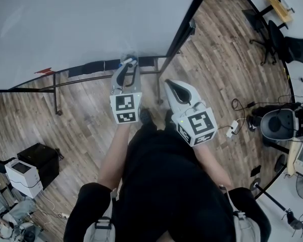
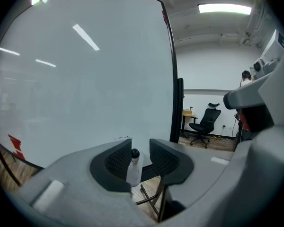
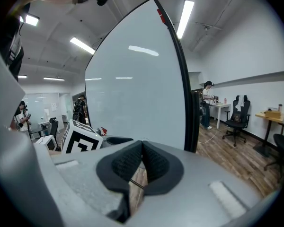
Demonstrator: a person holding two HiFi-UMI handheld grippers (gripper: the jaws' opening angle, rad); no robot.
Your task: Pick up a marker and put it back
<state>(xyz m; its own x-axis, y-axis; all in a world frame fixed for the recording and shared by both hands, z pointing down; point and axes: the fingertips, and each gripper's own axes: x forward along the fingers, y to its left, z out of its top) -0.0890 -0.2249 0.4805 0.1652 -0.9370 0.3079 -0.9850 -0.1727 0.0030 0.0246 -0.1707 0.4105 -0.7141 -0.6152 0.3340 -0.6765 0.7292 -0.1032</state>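
Note:
A marker (image 2: 133, 170) with a white body and a black cap stands upright between the jaws of my left gripper (image 2: 135, 157), which is shut on it. In the head view the left gripper (image 1: 130, 65) is held up close to the lower edge of the whiteboard (image 1: 81, 19), just above its black tray (image 1: 98, 65), with the marker (image 1: 128, 61) showing at its tip. My right gripper (image 1: 174, 88) hangs to the right, a little lower, off the board's right edge. Its jaws are pressed together with nothing between them (image 3: 141, 156).
A small red item (image 1: 44, 71) lies at the tray's left end. The whiteboard's stand legs (image 1: 56, 101) reach the wooden floor. A black box (image 1: 39, 161) and a white device (image 1: 22, 175) sit at lower left. Office chairs (image 1: 275, 34) and cables (image 1: 237, 126) lie at the right.

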